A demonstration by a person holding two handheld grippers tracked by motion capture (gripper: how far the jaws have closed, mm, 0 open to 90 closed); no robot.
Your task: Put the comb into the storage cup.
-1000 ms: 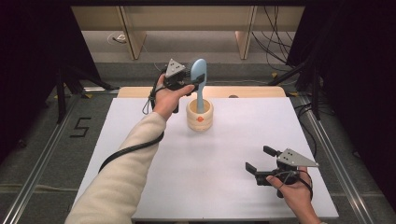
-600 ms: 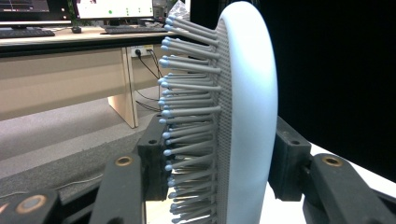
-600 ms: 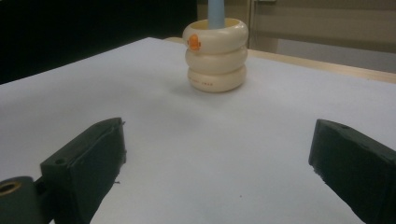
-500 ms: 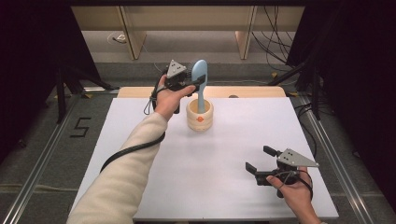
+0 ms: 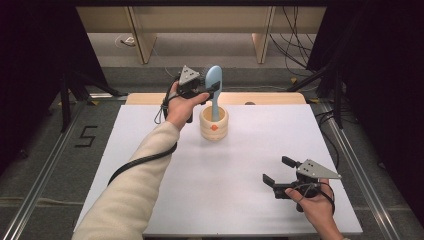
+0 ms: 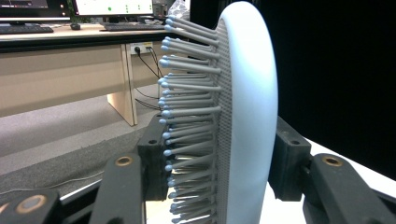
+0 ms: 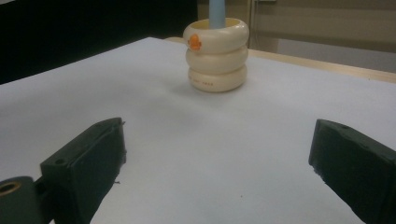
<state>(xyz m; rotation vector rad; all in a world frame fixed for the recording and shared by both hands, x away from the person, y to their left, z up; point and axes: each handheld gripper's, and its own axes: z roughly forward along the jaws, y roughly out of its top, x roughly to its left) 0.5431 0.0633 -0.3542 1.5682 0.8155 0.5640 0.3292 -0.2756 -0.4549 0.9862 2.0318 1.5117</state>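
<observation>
A light blue hairbrush [image 5: 214, 89] stands upright with its handle inside a cream ribbed cup [image 5: 214, 125] at the far middle of the white table. My left gripper [image 5: 209, 91] is shut on the brush's head; in the left gripper view the jaws press on both sides of the hairbrush [image 6: 243, 116], its bristles pointing left. My right gripper [image 5: 279, 170] hovers low over the table's near right, open, nothing between its jaws. In the right gripper view the right gripper [image 7: 217, 158] faces the cup [image 7: 217, 58], from which the brush handle [image 7: 217, 11] rises.
The white table top [image 5: 150, 165] has a wooden strip [image 5: 270, 98] along its far edge. Metal rails run down both sides. Desk legs and cables stand beyond the table. My left sleeve [image 5: 135, 185] crosses the table's left half.
</observation>
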